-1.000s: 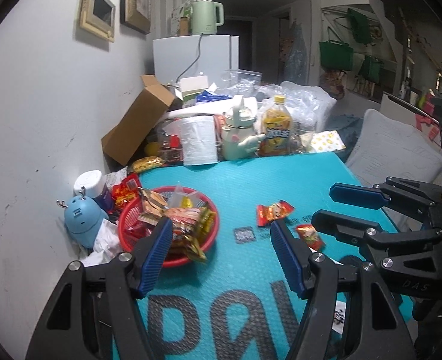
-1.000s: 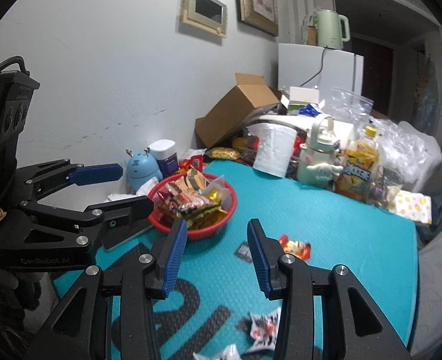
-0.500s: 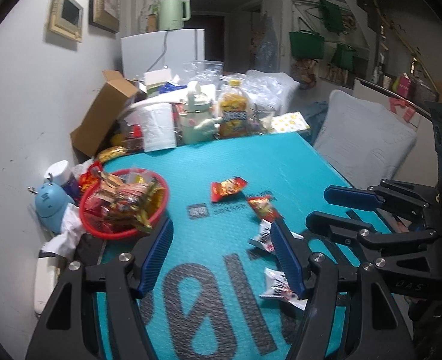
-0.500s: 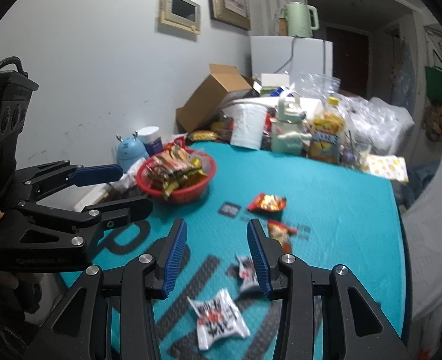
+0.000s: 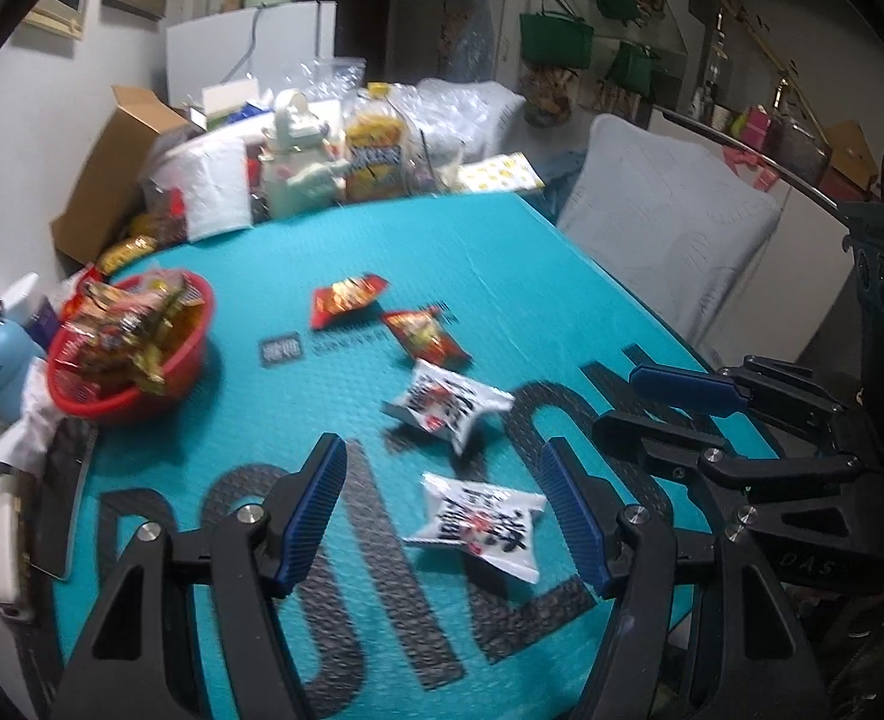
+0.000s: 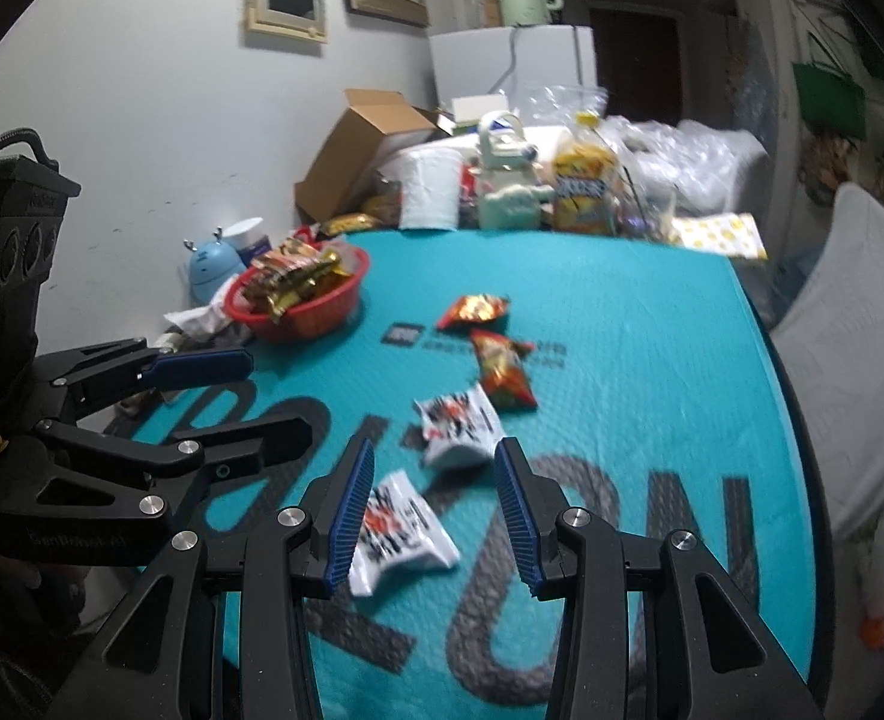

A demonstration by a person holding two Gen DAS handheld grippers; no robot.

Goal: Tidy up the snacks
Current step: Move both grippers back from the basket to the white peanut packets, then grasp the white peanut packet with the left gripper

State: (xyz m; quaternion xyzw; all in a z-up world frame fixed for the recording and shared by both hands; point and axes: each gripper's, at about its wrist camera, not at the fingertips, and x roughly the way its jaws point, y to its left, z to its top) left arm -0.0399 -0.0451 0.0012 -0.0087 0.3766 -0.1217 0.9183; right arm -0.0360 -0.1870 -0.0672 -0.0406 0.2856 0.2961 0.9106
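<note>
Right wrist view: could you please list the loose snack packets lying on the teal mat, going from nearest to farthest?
Near white packet → far white packet → lower red packet → upper red packet.

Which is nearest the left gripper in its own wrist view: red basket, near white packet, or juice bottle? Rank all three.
From the left gripper:
1. Near white packet, between its fingers.
2. Red basket, left, mid-table.
3. Juice bottle, at the far table edge.
</note>
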